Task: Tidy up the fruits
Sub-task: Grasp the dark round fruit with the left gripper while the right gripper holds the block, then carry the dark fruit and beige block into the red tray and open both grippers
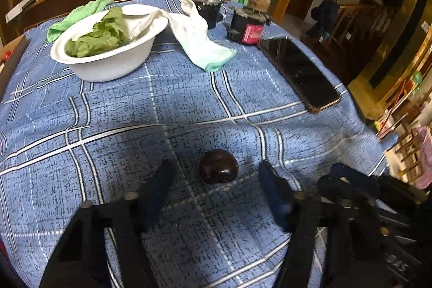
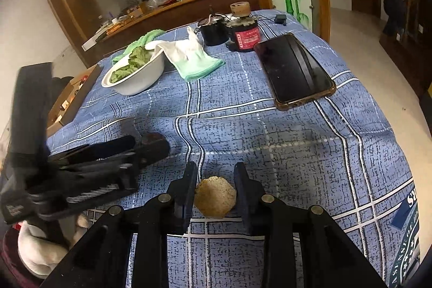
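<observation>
A dark purple, round fruit [image 1: 218, 166] lies on the blue plaid tablecloth [image 1: 189, 99]. My left gripper [image 1: 216, 166] straddles it, jaws open, with a gap of cloth showing on each side of the fruit. In the right wrist view the same gripper [image 2: 145, 145] is a blurred shape at the left, with the dark fruit [image 2: 153, 138] at its tips. My right gripper [image 2: 215, 171] is shut on a tan, rough-skinned round fruit [image 2: 215, 196], both pads against its sides, low over the cloth. The right gripper [image 1: 334, 177] also shows at the right of the left wrist view.
A white bowl [image 1: 108, 66] with green leaves stands at the back left, with a green cloth [image 1: 81, 15] behind it and a white cloth [image 1: 199, 42] draped beside it. A black phone [image 1: 299, 72], a red-labelled jar [image 1: 248, 29] and a black pot [image 1: 208, 10] sit at the back right, near the table's edge.
</observation>
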A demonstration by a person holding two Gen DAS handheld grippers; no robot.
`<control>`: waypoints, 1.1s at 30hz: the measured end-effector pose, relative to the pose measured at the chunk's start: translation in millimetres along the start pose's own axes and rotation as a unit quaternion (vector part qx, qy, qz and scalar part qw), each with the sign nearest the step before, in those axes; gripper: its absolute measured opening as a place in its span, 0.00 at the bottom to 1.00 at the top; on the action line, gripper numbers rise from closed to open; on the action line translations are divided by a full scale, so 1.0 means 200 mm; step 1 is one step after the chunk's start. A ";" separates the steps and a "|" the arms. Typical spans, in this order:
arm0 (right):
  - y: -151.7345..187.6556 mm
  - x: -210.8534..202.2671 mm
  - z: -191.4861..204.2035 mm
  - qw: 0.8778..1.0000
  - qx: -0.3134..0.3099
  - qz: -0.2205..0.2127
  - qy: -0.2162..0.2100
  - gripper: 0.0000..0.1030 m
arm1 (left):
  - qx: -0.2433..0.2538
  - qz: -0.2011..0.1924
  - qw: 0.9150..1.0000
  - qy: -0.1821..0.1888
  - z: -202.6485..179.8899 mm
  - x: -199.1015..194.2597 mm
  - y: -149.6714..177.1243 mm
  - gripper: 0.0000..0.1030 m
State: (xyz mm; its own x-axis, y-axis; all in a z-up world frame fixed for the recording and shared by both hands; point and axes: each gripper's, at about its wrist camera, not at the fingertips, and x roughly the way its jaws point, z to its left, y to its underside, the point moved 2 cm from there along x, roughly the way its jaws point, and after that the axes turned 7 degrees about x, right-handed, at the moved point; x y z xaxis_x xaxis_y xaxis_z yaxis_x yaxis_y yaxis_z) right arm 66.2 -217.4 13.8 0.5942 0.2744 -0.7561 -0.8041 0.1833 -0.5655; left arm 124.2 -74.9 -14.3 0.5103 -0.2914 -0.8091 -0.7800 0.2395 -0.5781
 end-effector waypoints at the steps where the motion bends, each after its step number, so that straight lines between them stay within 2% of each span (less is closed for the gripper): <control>1: 0.00 0.00 0.00 1.000 -0.002 0.000 0.001 0.29 | 0.007 -0.004 1.000 -0.007 0.00 0.00 0.00 0.45; 3: 0.00 0.00 0.01 1.000 -0.003 -0.001 0.004 0.29 | 0.008 -0.006 1.000 -0.003 0.00 0.00 0.00 0.24; 4: 0.01 0.00 0.01 1.000 -0.003 -0.001 0.005 0.29 | 0.003 -0.009 1.000 0.007 0.00 -0.01 0.00 0.23; 10: 0.01 0.01 0.01 1.000 -0.004 -0.002 0.007 0.29 | -0.004 -0.018 1.000 -0.011 0.03 -0.07 0.03 0.23; 13: 0.01 -0.01 0.02 1.000 -0.006 -0.005 -0.010 0.29 | -0.023 -0.028 0.999 -0.007 0.07 -0.17 0.08 0.23; 18: 0.02 -0.02 0.05 0.999 -0.003 -0.006 -0.054 0.29 | -0.060 -0.063 0.996 -0.001 0.15 -0.45 0.22 0.23; 24: 0.06 -0.04 0.15 0.997 -0.030 -0.013 -0.064 0.29 | -0.107 -0.112 0.987 -0.031 0.32 -0.85 0.45 0.23; 29: 0.11 -0.13 0.29 0.997 -0.053 -0.028 -0.058 0.29 | -0.158 -0.149 0.973 -0.074 0.57 -1.20 0.69 0.23; 33: 0.18 -0.24 0.48 0.992 -0.069 -0.019 -0.102 0.30 | -0.204 -0.170 0.959 -0.097 0.77 -1.41 0.89 0.23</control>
State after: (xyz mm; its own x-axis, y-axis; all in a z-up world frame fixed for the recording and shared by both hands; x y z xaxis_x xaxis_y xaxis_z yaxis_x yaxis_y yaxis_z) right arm 7.5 -133.9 60.6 0.5967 0.4582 -0.6588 -0.7631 0.0699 -0.6425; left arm -103.0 192.3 93.9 0.7872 -0.1000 -0.6086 -0.6132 -0.2331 -0.7548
